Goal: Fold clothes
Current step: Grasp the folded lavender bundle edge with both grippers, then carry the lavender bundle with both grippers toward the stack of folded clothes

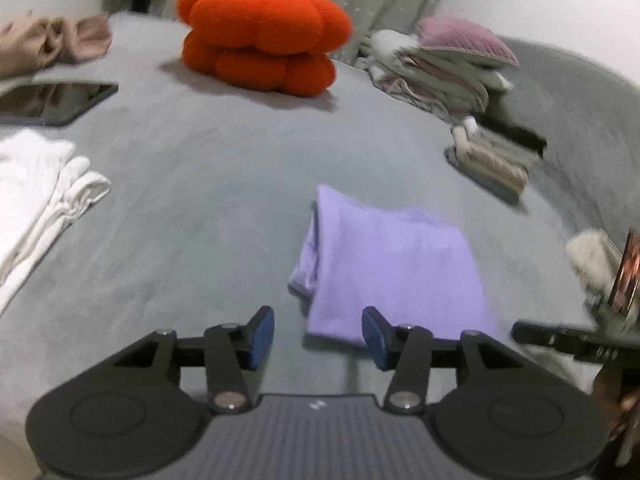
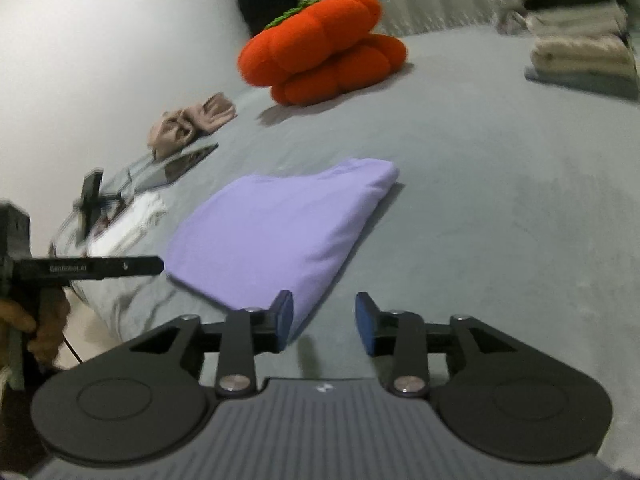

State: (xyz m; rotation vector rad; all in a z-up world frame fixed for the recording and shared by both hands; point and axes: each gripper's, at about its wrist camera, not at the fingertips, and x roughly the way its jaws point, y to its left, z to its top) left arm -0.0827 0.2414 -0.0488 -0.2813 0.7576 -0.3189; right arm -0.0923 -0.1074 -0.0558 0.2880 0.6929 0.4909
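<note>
Grippers: two, one left gripper [image 1: 318, 334] and one right gripper [image 2: 324, 322], each with two blue pads.
Left gripper state: released; the jaws stand apart with nothing between the pads.
Right gripper state: released too; the jaws are parted and the pads press on nothing.
Folded purple garment: one [image 1: 394, 268], lying flat on the grey bed [image 1: 200, 184] as a neat folded rectangle.
Garment relative to left gripper: just ahead and a little to the right; its near edge lies beside the right-hand pad, and whether they touch I cannot tell.
Garment relative to right gripper: ahead and to the left [image 2: 280, 232]; its near corner sits just behind the left-hand pad.
Orange pumpkin cushion: one [image 1: 260, 36], far back on the bed, well apart from the garment.
White clothes: one loose heap [image 1: 36, 196] at the left edge of the left wrist view.
Beige crumpled cloth: one [image 2: 188, 124], near the far left side of the bed.
Dark tablet: one [image 1: 52, 102], lying flat just beside the beige cloth.
Stacks of folded clothes: two in the left wrist view, a taller one [image 1: 444, 68] topped with pink and a lower cream one [image 1: 492, 156] nearer.
In the way: bare bed cover lies between each gripper and the garment.
Person: a hand [image 2: 36, 320] holds the left gripper's handle at the right wrist view's left edge.
</note>
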